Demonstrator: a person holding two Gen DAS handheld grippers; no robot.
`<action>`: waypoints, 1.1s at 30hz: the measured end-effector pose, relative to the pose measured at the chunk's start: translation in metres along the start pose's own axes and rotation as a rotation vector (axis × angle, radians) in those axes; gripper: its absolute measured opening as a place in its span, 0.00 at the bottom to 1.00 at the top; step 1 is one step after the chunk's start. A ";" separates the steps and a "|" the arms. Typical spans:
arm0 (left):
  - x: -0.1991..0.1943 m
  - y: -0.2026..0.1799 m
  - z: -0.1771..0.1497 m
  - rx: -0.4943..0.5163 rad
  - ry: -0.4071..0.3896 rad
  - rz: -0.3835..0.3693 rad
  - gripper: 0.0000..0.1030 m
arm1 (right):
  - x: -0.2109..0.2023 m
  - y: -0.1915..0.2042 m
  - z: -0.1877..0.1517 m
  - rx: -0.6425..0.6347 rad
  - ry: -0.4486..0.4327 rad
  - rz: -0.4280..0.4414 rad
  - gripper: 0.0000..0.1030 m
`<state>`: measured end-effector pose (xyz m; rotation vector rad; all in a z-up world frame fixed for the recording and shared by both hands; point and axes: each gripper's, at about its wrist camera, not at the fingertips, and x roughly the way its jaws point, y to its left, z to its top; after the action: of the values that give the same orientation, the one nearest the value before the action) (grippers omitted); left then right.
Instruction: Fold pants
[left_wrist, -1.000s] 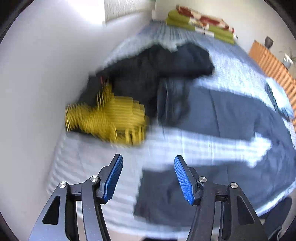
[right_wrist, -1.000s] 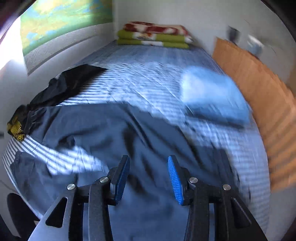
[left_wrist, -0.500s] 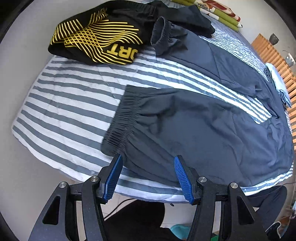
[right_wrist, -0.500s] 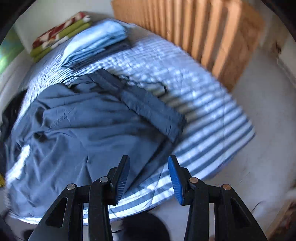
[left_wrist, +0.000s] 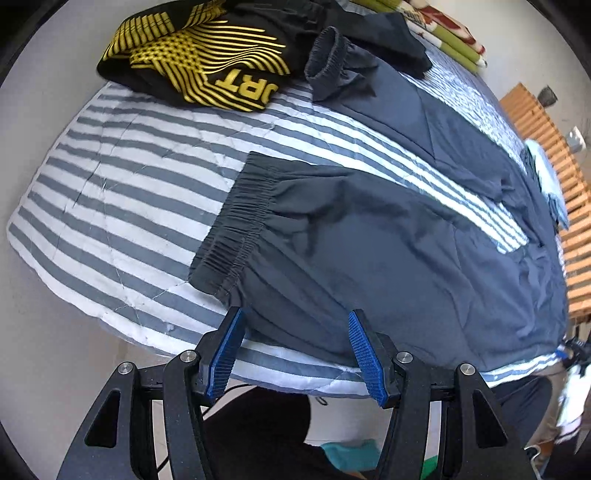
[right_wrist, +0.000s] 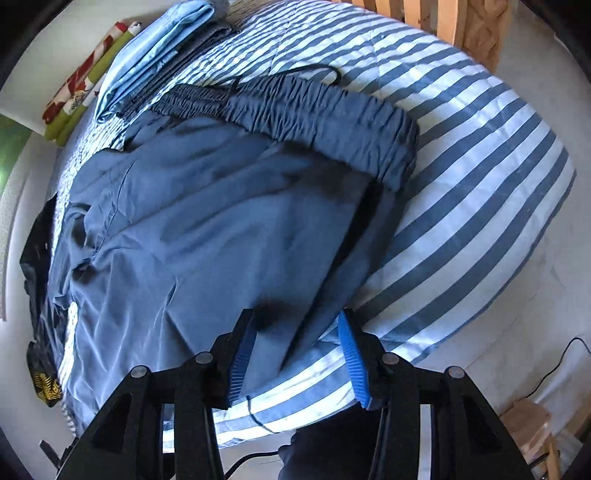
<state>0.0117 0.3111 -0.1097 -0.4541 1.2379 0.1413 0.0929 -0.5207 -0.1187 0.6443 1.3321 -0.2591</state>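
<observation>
Dark navy pants (left_wrist: 388, 251) lie spread across the striped bed (left_wrist: 122, 192). The near leg's elastic cuff (left_wrist: 236, 229) sits just beyond my left gripper (left_wrist: 295, 325), which hangs open over that leg's near edge at the mattress border, pads clear of the cloth. In the right wrist view the same pants (right_wrist: 207, 229) show their gathered waistband (right_wrist: 321, 122) and black drawstring (right_wrist: 314, 70). My right gripper (right_wrist: 297, 328) points down at the pants' side edge below the waistband. Its jaws are opening, with a fold of fabric lying between them and not pinched.
A black and yellow garment (left_wrist: 207, 62) lies by the far leg's cuff (left_wrist: 328, 62). Folded light blue cloth (right_wrist: 155, 48) and folded green and red blankets (right_wrist: 81, 88) rest at the bed's far end. A wooden slatted frame (right_wrist: 443, 22) borders the bed; floor with a cable (right_wrist: 554, 365) lies beyond.
My left gripper dropped toward the near leg cuff, then held still. My right gripper swung round and down from mid-bed to the waistband side, and its jaws widened slightly.
</observation>
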 end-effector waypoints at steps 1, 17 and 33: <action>0.001 0.004 0.001 -0.016 0.004 -0.009 0.60 | 0.002 0.003 -0.001 -0.012 0.000 -0.013 0.42; 0.020 -0.003 0.015 -0.115 -0.028 -0.077 0.03 | 0.015 0.038 0.002 -0.098 -0.011 -0.065 0.03; -0.050 -0.056 0.127 -0.030 -0.272 -0.072 0.00 | -0.065 0.097 0.067 -0.051 -0.330 0.096 0.02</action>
<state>0.1266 0.3190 -0.0171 -0.4878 0.9527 0.1544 0.1835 -0.4930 -0.0223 0.5918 0.9859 -0.2411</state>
